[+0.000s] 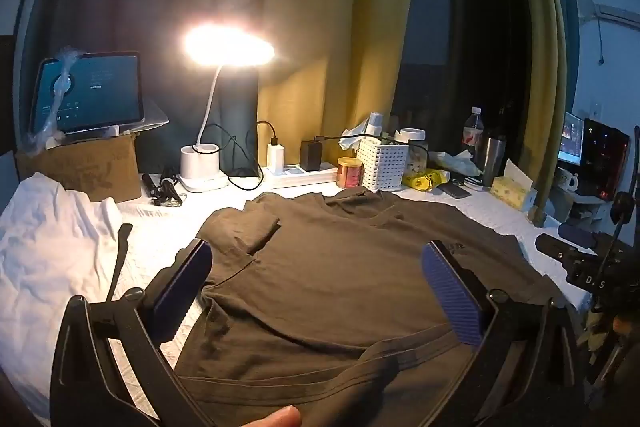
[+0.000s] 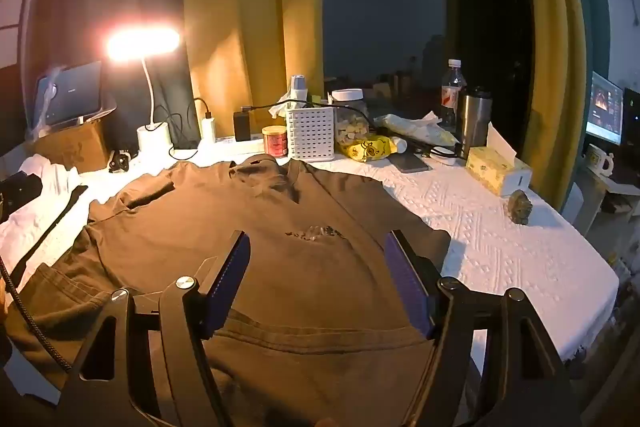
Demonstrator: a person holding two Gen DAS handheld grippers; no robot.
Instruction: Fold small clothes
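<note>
- Table (image 2: 500, 251), white embossed cover; near half kept bare, presumably as folding room.
- Brown tee (image 1: 340, 275) spread flat across that bare half, collar toward the far clutter, hem toward the camera; one sleeve (image 1: 256, 227) already lying doubled over the chest, so folding looks barely begun.
- White cloth (image 1: 48, 239) bunched at the left edge, well apart from the tee; probably waiting its turn or done, cannot tell which.
- Lamp (image 1: 228, 45) lit over the back left corner, throwing warm light across the work area.
- Clutter pushed to the far edge: basket (image 2: 310, 135), tumbler (image 2: 474, 121), tissue box (image 2: 498, 169); all clear of the tee.
- Left gripper (image 1: 316, 283) hovering above the tee near its hem, tilted down, jaws spread wide, nothing between the pads.
- Right gripper (image 2: 316, 279) likewise over the hem's right part, jaws apart, empty; both likely set for a hem pinch.
- Small dark lump (image 2: 520, 207) on the cover near the tissue box; nature unclear.
</note>
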